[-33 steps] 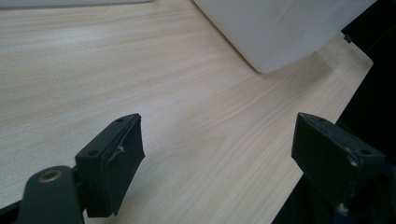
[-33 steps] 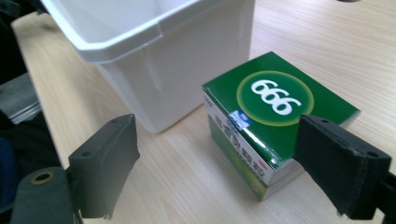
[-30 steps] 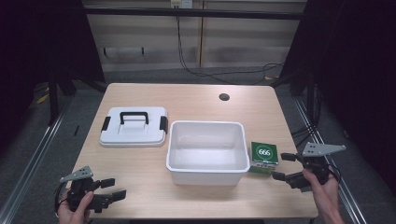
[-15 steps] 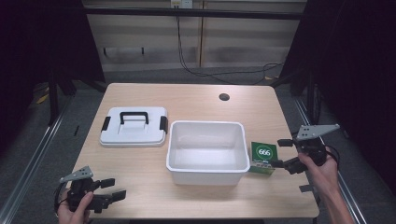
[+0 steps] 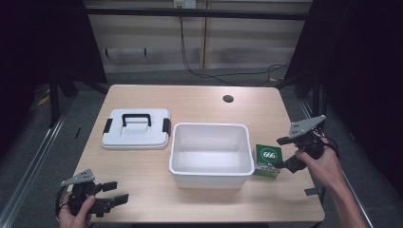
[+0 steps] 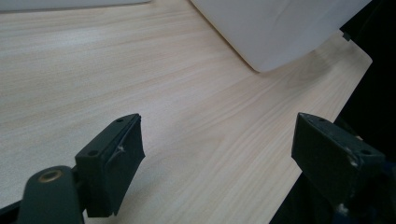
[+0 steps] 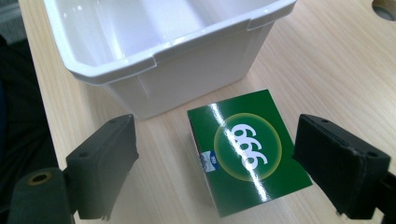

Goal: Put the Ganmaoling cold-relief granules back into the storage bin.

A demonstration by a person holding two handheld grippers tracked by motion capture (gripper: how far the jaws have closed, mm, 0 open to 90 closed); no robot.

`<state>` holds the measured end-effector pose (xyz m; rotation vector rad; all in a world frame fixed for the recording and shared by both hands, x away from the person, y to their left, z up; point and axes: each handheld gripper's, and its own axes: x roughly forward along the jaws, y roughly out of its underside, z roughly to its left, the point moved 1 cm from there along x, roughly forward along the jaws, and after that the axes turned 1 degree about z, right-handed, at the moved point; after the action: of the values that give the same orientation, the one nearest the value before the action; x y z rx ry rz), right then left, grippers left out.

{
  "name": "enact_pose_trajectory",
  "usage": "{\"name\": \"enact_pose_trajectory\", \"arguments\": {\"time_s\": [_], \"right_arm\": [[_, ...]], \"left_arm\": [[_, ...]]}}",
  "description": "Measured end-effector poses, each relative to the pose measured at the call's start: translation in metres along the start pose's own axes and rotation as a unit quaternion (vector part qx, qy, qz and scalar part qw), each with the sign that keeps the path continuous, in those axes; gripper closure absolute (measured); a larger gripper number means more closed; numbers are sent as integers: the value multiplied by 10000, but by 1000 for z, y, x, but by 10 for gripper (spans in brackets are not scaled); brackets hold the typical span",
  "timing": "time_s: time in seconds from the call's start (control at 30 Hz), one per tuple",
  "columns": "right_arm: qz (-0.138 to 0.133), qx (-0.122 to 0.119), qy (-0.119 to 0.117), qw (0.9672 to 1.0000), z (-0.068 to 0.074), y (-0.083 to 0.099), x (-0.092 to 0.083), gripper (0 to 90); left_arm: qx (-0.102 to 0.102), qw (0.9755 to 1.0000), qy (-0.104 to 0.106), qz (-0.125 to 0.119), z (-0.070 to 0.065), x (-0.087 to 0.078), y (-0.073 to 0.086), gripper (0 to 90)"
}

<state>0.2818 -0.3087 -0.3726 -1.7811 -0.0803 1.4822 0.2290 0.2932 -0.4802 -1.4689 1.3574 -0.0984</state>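
Observation:
A green box [image 5: 267, 160] marked 666 stands on the table just right of the white tub [image 5: 209, 179]. My right gripper [image 5: 287, 153] hovers over the box's right side with its jaws open. In the right gripper view the box [image 7: 247, 151] lies below and between the two wide-apart jaws of this gripper [image 7: 219, 163], untouched, with the tub [image 7: 187, 65] just beyond. My left gripper [image 5: 116, 192] rests near the table's front left corner. In the left gripper view that gripper [image 6: 219, 154] stands open over bare wood.
A white lid with a black handle [image 5: 136, 128] lies left of the tub. A round cable hole [image 5: 228, 99] sits at the table's far right. The tub's corner [image 6: 280, 28] shows ahead of the left gripper, and the table's front edge is close by.
My right gripper has risen and moved in toward the green box, so its open jaws now stand over it. The box, the tub and the left gripper have stayed put.

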Motion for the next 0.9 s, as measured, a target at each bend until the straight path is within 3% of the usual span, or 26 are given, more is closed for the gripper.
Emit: {"name": "enact_pose_trajectory", "arguments": {"time_s": [0.13,0.23,0.47,0.67,0.73,0.83,0.9], "right_arm": [[288,-181,-90,9994,-3,-4,9,124],[656,-300,-106,9973,-8,-7,19,111],[980,-482,-190,9938,-14,-14,29,83],[1551,-636,-262,9855,-14,-22,45,82],[1589,-652,-301,9847,-15,-23,47,82],[1796,-792,-320,9800,-19,-28,54,82],[1825,-807,-339,9793,-20,-28,55,82]], "left_arm": [[-13,10000,-15,-6,1,0,0,168],[-11,10000,-7,-5,1,-1,0,167],[-13,10000,-8,-5,1,-1,0,167],[1,10000,8,9,1,-1,0,167],[1,10000,14,7,1,-1,0,167],[-13,10000,23,-1,0,-1,0,167],[-15,10000,27,-3,0,-1,0,167]]}}
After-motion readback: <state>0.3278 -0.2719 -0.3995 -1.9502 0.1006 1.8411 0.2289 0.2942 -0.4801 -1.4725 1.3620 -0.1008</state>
